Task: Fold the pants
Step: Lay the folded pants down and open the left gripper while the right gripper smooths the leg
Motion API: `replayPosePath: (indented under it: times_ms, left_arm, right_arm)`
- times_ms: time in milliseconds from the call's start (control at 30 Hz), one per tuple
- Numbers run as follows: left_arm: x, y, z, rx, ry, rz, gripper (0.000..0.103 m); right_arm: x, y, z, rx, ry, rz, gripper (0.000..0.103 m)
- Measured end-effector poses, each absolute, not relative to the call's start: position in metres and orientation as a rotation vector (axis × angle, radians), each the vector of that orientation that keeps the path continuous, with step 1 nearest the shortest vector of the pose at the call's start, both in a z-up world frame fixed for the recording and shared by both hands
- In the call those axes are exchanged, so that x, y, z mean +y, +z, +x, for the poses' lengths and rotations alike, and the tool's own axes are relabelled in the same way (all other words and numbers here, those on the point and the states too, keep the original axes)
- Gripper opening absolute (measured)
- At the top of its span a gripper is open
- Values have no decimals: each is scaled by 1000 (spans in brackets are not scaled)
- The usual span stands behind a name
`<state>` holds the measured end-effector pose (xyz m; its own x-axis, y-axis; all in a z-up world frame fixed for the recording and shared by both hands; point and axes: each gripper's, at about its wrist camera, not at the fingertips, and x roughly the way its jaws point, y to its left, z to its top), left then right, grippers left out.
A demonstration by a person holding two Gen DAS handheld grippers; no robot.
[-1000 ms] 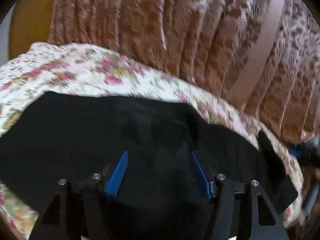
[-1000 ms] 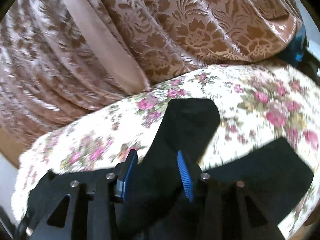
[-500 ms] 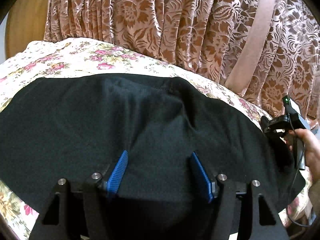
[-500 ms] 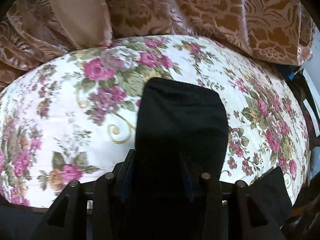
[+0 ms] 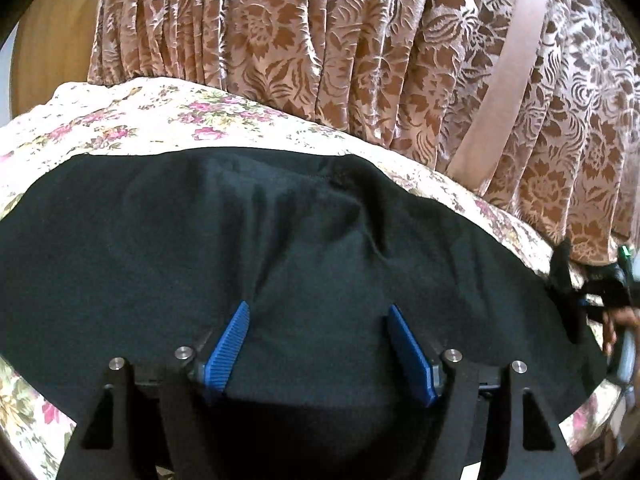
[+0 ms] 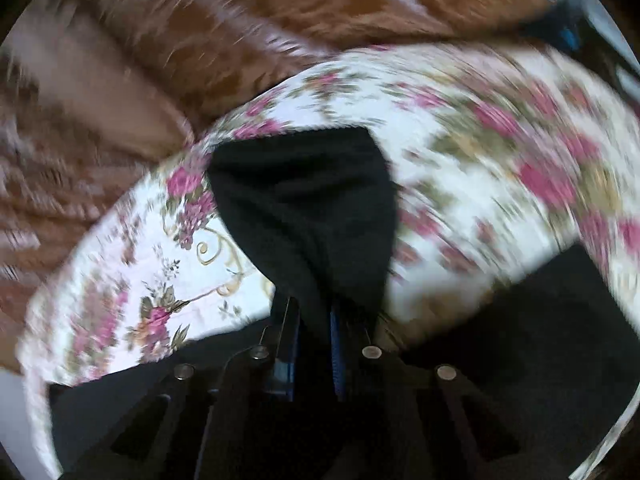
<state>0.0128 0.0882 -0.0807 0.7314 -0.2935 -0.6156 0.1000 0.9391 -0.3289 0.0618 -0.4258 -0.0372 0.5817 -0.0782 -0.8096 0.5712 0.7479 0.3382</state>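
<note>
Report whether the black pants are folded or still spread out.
Mostly spread: the black pants lie wide across the floral bedspread. The right gripper is shut on one pant leg, lifting its end.

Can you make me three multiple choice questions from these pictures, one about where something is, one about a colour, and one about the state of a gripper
1. Where do the pants lie?
A. On a flowered bedspread
B. On a wooden floor
C. Over a chair back

2. What colour are the pads on the left gripper?
A. Red
B. Blue
C. Green

3. How does the right gripper stand?
A. Wide open over bare bedspread
B. Out of view
C. Shut on a strip of the pants

Answers:
1 A, since the flowered cloth shows all round the black fabric, with the curtain behind.
2 B, since both ribbed pads are plainly blue in the left wrist view.
3 C, since in the blurred right wrist view its jaws stand close together with black cloth pinched between them.
</note>
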Motion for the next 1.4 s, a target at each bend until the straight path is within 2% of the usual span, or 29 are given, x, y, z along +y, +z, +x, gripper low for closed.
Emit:
replayPosePath:
  times_ms: [67,133,200,333,400,433,633,833,867,900,1000,1267,1400]
  left_arm:
    - [87,-81,12,716,-216,-281,72]
    - [86,-81,12,716,-212,-270,72]
    - [85,-80,11,716,-211,-263,72]
    - [86,-80,10,715,-211,-273,72]
    - [85,-81,10,715,-209,-269,72]
    - [86,-81,10,716,-208,-265,72]
    - [90,-80,9,722,-217,-287,72]
    - [91,-79,8,719,-220,-320,73]
    - [92,-78,9,719,-225,-331,73]
    - [94,-78,10,722,-229,-343,73]
    - [98,-76,12,731,-237,-378,73]
    - [103,-71,11,723,-278,-441,73]
    - [98,-70,8,719,-294,-430,73]
  right_arm:
    - [-438,-44,35,821,-394,750,13]
    - [-450,-54,15,764,-367,867,18]
    - [-462,-58,3,705,-343,944,29]
    - [-472,-63,-22,555,-293,1072,41]
    - [-474,-68,-28,515,-262,1118,53]
    - [-475,-71,-27,515,-252,1128,53]
    - [-489,-77,-28,449,-249,1221,53]
    - [-491,-81,-11,510,-293,1186,50]
    - [-489,-79,-8,493,-273,1186,41]
    - [-488,-79,-8,478,-248,1189,23]
    - [-480,-70,-6,450,-233,1144,14]
    - [-463,7,-60,369,-178,964,13]
    - [-468,17,-101,383,-217,952,12]
